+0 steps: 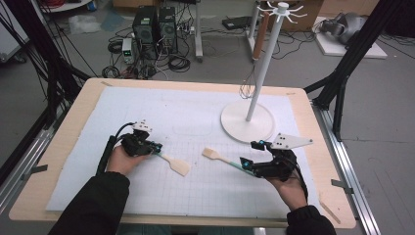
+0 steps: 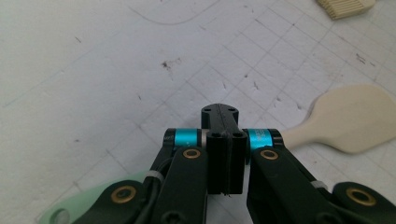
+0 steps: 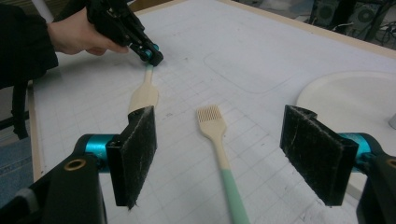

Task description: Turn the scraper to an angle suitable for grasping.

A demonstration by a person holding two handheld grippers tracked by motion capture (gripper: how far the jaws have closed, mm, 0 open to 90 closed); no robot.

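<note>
High view: left gripper (image 1: 155, 148) has its fingers clamped on the green handle of a spatula (image 1: 176, 165), blade lying on the surface beyond them. Right gripper (image 1: 246, 164) fingers stand apart, a brush (image 3: 219, 144) lying between them, untouched. No readable writing on either tool.

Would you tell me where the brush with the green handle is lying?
In the right gripper view, the brush lies on the white mat between the open right gripper jaws, untouched, near the stand base.

One spatula (image 1: 177, 165), one basting brush (image 1: 218, 156), one white stand (image 1: 247, 127), two tongs.
</note>
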